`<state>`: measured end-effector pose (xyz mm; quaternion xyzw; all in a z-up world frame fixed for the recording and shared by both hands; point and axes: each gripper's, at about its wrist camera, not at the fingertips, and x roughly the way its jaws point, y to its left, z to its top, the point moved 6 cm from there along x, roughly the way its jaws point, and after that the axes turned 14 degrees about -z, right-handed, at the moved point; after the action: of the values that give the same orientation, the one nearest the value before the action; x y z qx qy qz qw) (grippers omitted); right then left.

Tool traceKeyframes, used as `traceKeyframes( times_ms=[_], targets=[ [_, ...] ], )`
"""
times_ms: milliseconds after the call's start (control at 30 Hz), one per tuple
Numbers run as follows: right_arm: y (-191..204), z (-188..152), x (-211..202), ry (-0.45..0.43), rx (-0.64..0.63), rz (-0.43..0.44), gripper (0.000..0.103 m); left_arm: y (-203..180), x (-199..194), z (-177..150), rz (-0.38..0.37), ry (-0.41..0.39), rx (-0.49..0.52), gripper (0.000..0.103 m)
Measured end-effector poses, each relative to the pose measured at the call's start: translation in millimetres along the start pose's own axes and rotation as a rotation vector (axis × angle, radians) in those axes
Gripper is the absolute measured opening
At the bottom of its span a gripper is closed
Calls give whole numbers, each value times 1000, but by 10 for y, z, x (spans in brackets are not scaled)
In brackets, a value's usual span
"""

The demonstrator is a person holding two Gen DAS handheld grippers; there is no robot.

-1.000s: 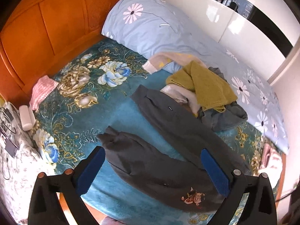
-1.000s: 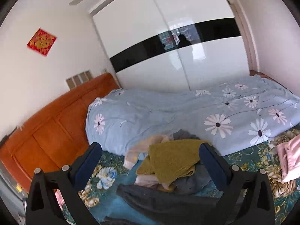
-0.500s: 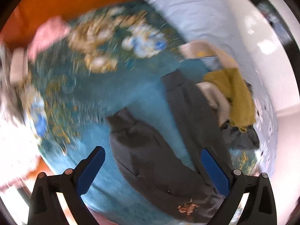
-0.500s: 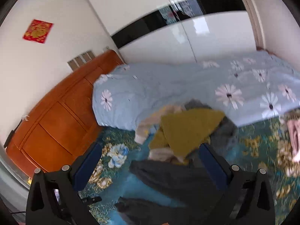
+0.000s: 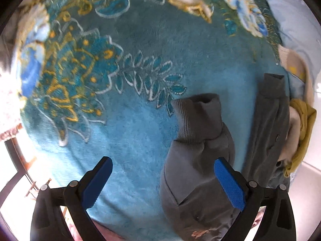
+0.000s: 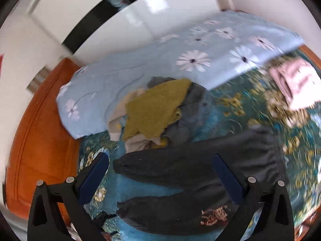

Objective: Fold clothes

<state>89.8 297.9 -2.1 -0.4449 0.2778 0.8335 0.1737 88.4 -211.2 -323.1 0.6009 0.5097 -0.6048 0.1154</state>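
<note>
2 grippers, left gripper (image 5: 163,182) and right gripper (image 6: 160,177), jaws apart, empty. Grey trousers (image 6: 180,168) spread flat on blanket (image 5: 140,70). Risk: pinching blanket pile with ribbed cuff (image 5: 195,118).

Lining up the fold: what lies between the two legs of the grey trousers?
Only bare teal blanket. In the right wrist view, the two legs of the grey trousers lie apart with a strip of blanket between them; the clothes pile sits beyond the farther leg.

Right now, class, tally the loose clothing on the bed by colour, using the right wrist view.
Dark grey trousers: 1
Mustard-yellow knit: 1
Pink garment: 1
Cream garment: 1
Grey garment in the pile: 1
Total: 5
</note>
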Motion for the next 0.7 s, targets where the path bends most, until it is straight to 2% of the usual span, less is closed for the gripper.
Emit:
traceKeyframes(
  times_ms=[100,300,467,700],
  targets=[
    [-145,0,13,18,69,-8,103,-1,152,-20,3,40,9,102],
    [-151,89,-5,14,134,50,103,-22,331,-118,22,94,26,102],
    [-2,213,-89,-32,122,109,103,-114,315,-140,21,93,66,102],
    [65,353,-41,17,172,185,103,-208,317,-177,32,77,101,102]
  ],
)
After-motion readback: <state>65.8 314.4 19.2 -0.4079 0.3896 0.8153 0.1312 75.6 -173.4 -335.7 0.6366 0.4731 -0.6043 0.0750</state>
